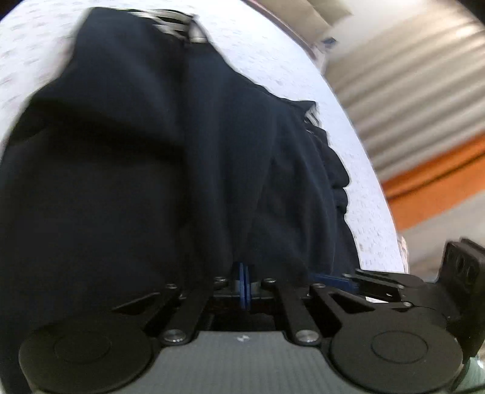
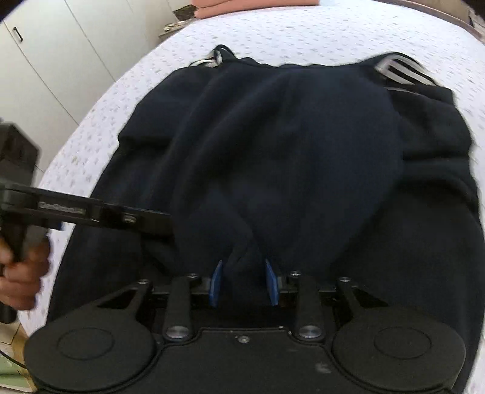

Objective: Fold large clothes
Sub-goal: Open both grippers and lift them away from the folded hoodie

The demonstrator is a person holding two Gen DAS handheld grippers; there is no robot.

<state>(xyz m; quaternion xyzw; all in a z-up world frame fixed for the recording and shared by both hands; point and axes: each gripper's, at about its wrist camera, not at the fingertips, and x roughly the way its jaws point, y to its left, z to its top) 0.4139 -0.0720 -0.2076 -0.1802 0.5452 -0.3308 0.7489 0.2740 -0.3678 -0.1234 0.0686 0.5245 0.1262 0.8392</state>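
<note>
A large dark navy garment (image 1: 182,151) (image 2: 303,151) with white stripes (image 2: 397,72) lies bunched on a white patterned bedspread (image 1: 303,60) (image 2: 303,36). My left gripper (image 1: 245,268) has its blue pads pressed together, and folds of the garment run down into its tips. In the right wrist view, the left gripper (image 2: 165,224) reaches in from the left, held by a hand (image 2: 21,272), its tips buried in the garment's edge. My right gripper (image 2: 244,268) has its blue pads apart, with a raised fold of the garment standing loose between them. The right gripper (image 1: 339,277) also shows at the lower right of the left wrist view.
White cupboard doors (image 2: 45,60) stand beyond the bed's left side. A pink folded cloth (image 2: 257,3) lies at the far edge. A ribbed grey surface (image 1: 409,75) and an orange band (image 1: 439,175) lie past the bed's edge in the left wrist view.
</note>
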